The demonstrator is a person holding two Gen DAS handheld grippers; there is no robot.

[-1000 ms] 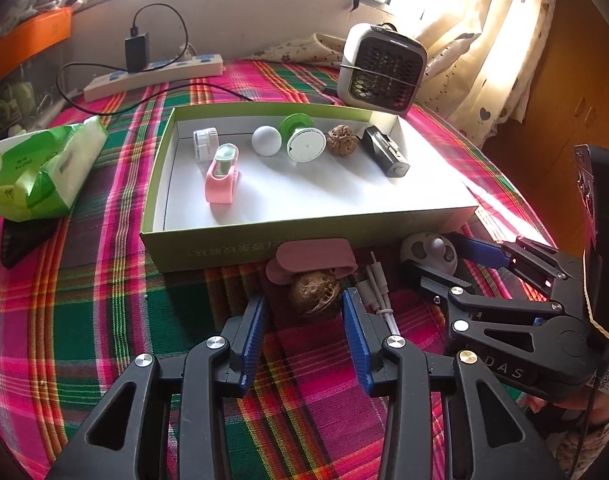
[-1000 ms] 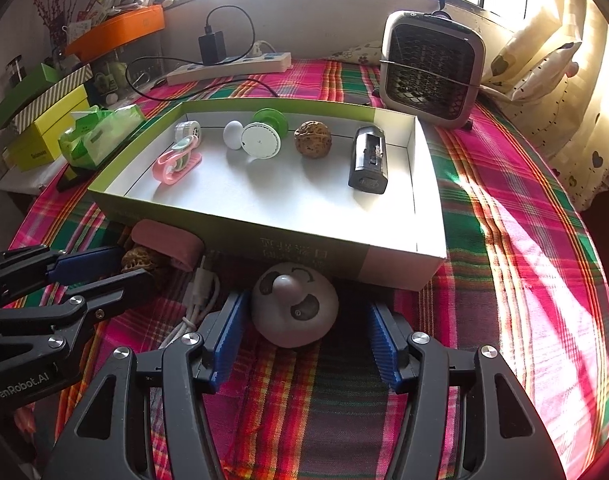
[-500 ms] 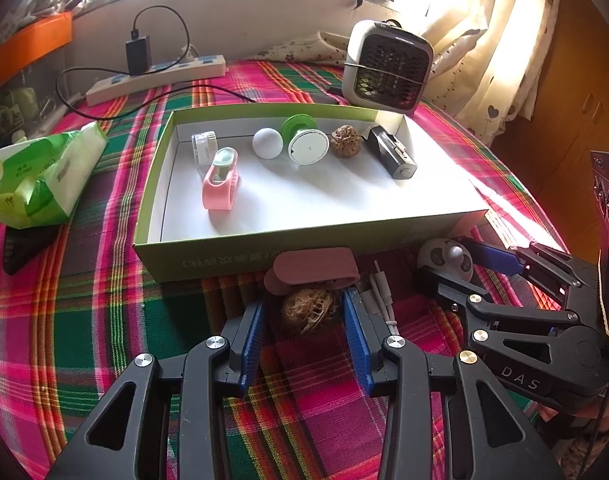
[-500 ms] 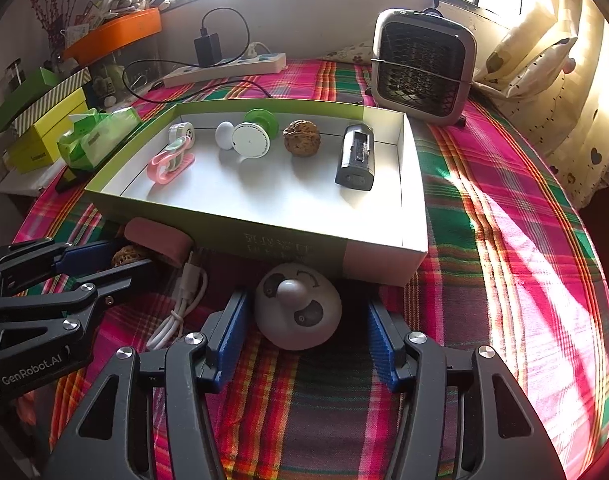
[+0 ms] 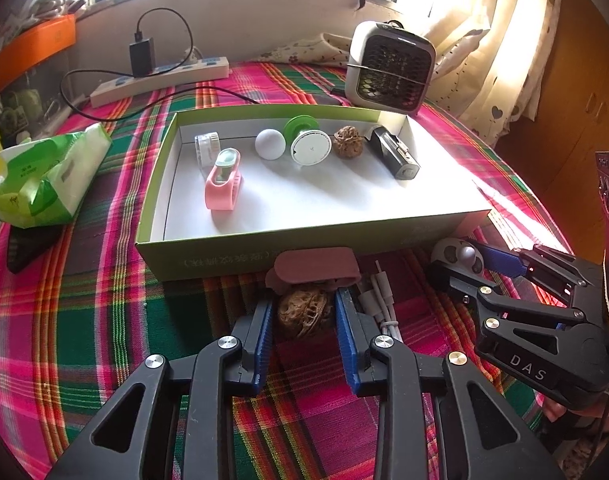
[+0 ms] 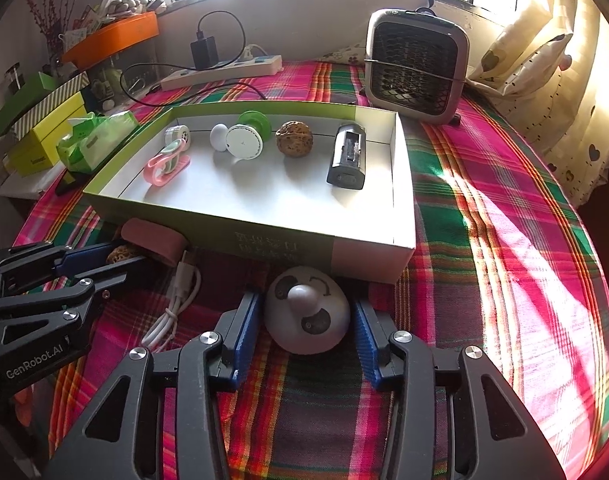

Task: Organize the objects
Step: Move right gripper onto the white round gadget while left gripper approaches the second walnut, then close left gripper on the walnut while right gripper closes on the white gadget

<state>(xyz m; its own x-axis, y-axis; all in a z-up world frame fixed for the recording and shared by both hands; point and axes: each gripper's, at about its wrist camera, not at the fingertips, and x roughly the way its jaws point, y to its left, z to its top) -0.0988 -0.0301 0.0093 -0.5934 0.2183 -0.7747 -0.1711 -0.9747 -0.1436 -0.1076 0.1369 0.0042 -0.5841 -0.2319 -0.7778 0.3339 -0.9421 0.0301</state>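
A brown walnut (image 5: 304, 316) lies on the plaid cloth in front of the green box (image 5: 264, 249). My left gripper (image 5: 303, 301) is closing its jaws on it, and both blue pads touch its sides. A pink case (image 5: 316, 268) rests just beyond the walnut against the box wall. In the right wrist view, a white panda-faced dome (image 6: 308, 320) sits between the closing jaws of my right gripper (image 6: 306, 304), whose pads meet its flanks. Inside the box stand a pink clip (image 5: 222, 188), a white ball (image 5: 270, 144), a green-and-white disc (image 5: 310, 147), a second walnut (image 5: 347, 141) and a dark device (image 5: 394, 156).
A coiled white cable (image 5: 380, 306) lies between the two grippers. Behind the box stand a small fan heater (image 5: 388, 68) and a power strip (image 5: 160, 80) with a charger. A green tissue pack (image 5: 48, 180) lies at the left. Curtains hang at the right.
Both grippers' jaws have narrowed: the left pair came in on the walnut, the right pair on the panda dome. Neither hand has shifted noticeably.
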